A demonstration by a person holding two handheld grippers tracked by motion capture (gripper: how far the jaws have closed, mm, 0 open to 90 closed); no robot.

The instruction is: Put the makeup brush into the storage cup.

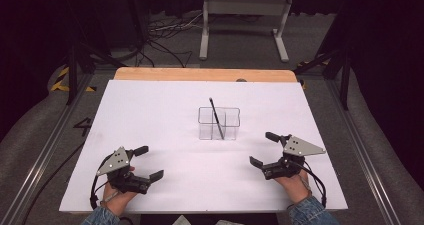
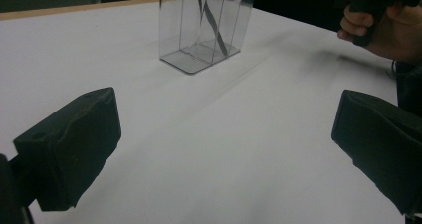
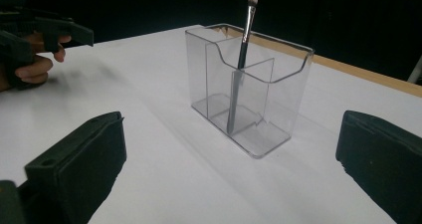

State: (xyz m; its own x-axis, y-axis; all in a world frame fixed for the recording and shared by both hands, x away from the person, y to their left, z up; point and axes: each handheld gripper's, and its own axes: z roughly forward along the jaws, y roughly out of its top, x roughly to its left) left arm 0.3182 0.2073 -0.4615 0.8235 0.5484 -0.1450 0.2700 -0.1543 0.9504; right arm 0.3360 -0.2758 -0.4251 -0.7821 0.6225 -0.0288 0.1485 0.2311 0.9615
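Note:
A clear plastic organizer point(image 1: 219, 123) with compartments stands near the middle of the white table point(image 1: 160, 110). A slim makeup brush point(image 1: 216, 117) leans inside it, bristle tip up point(image 3: 252, 0). The organizer point(image 3: 249, 89) and brush point(image 3: 241, 64) are close ahead in the right gripper view; the organizer point(image 2: 205, 27) is farther off in the left gripper view. My left gripper point(image 1: 149, 162) rests at the front left, open, nothing between its jaws. My right gripper point(image 1: 263, 149) sits at the front right, open and empty, jaws pointing toward the organizer.
A wooden strip point(image 1: 205, 74) runs along the table's far edge. Beyond it stand a white metal stand point(image 1: 245, 15) and cables on the floor point(image 1: 165, 32). Metal rails point(image 1: 45, 145) flank the table on both sides.

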